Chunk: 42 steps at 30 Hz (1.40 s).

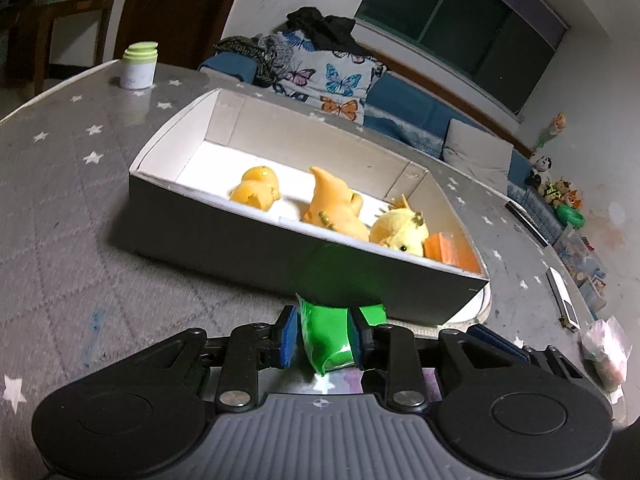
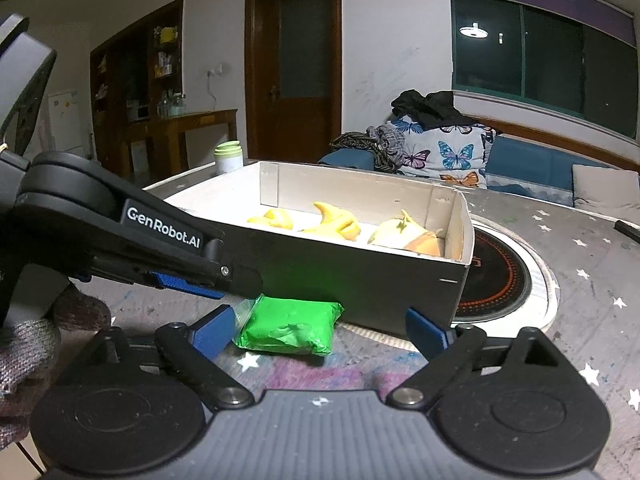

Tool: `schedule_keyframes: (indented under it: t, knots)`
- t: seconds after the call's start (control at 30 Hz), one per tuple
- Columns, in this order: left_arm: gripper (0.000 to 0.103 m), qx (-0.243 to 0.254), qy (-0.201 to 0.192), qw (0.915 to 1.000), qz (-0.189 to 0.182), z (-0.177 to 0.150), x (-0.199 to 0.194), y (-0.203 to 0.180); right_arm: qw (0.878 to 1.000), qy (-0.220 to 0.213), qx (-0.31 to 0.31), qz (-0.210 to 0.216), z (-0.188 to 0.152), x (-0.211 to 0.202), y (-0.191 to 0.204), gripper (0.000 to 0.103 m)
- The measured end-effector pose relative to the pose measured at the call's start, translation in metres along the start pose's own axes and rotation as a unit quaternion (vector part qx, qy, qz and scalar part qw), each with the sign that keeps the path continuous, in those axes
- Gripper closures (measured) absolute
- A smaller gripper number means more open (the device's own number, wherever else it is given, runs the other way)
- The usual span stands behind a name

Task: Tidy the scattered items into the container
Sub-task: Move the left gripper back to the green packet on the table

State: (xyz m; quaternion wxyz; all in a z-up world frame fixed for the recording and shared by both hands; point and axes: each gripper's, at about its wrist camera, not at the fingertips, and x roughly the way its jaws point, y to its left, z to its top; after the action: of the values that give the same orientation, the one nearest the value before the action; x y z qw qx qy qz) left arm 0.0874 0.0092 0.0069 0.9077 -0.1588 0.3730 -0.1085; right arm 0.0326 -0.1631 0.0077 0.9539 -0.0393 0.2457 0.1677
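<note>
A green packet (image 1: 328,334) sits between the blue pads of my left gripper (image 1: 322,338), which is shut on it, low over the table in front of the box. The open cardboard box (image 1: 248,236) holds two orange toys (image 1: 256,190), a yellow plush (image 1: 400,232) and an orange item. In the right wrist view the green packet (image 2: 290,326) lies on the table against the box's (image 2: 360,276) near wall, with the left gripper (image 2: 224,288) reaching in from the left onto its left end. My right gripper (image 2: 320,330) is open and empty, with the packet lying between its spread pads.
A white jar with a green lid (image 1: 139,66) stands at the table's far left. A round induction hob (image 2: 500,276) lies under the box's right end. A remote (image 1: 564,300) and a plastic bag (image 1: 606,354) lie at the right edge. A sofa with a butterfly pillow (image 1: 332,80) stands beyond.
</note>
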Motion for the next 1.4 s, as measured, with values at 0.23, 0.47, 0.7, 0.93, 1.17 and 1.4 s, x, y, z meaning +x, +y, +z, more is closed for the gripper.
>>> schedule_keyframes:
  t: [0.23, 0.47, 0.7, 0.93, 1.17, 1.4]
  knots:
    - [0.073, -0.004, 0.006, 1.0000, 0.004, -0.003, 0.002, 0.003, 1.000, 0.006, -0.005, 0.004, -0.002, 0.001, 0.003, 0.007]
    - [0.073, -0.002, 0.010, 0.9999, 0.012, -0.006, 0.003, 0.002, 1.000, 0.011, -0.010, 0.008, -0.004, 0.002, 0.006, 0.005]
    - [0.073, -0.001, 0.013, 0.9997, 0.022, -0.007, 0.005, 0.004, 1.000, 0.016, -0.012, 0.011, -0.007, 0.004, 0.010, 0.004]
    - [0.073, -0.006, 0.012, 0.9997, 0.021, -0.006, 0.004, 0.008, 1.000, 0.023, -0.014, 0.015, -0.008, 0.007, 0.014, 0.004]
    - [0.073, -0.005, 0.015, 0.9997, 0.016, -0.006, 0.008, 0.007, 0.999, 0.030, -0.011, 0.015, -0.010, 0.011, 0.013, 0.004]
    - [0.073, -0.008, 0.018, 0.9997, 0.015, -0.005, 0.011, 0.007, 0.999, 0.034, -0.010, 0.018, -0.012, 0.014, 0.014, 0.004]
